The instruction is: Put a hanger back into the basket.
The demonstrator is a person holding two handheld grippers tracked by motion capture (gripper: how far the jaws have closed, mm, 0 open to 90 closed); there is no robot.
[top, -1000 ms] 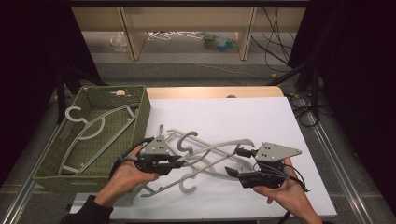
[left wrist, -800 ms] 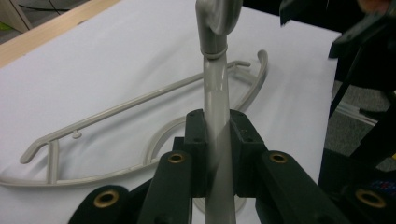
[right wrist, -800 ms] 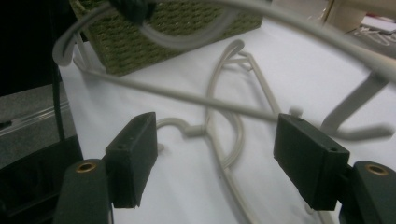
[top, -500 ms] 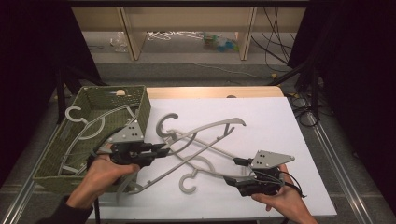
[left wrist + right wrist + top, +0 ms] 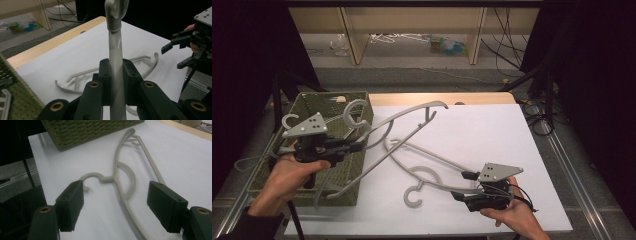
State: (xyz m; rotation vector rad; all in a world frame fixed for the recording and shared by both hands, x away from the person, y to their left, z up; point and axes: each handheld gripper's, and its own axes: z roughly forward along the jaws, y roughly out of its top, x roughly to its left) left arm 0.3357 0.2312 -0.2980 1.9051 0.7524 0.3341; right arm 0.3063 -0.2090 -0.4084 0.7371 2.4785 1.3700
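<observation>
L tool pinching grey hanger above basket; R tool spread w/ nothing held

The left gripper has its two black jaws clamped on the grey neck of a hanger, which rises straight up from between them to the curve of its hook at the top edge. Beyond the jaws, a second hanger lies flat on the white sheet that covers the table, whose wooden edge shows at the far side. A green woven basket sits at the lower left. At the right, the other gripper hangs with open jaws, a hand behind it.
</observation>
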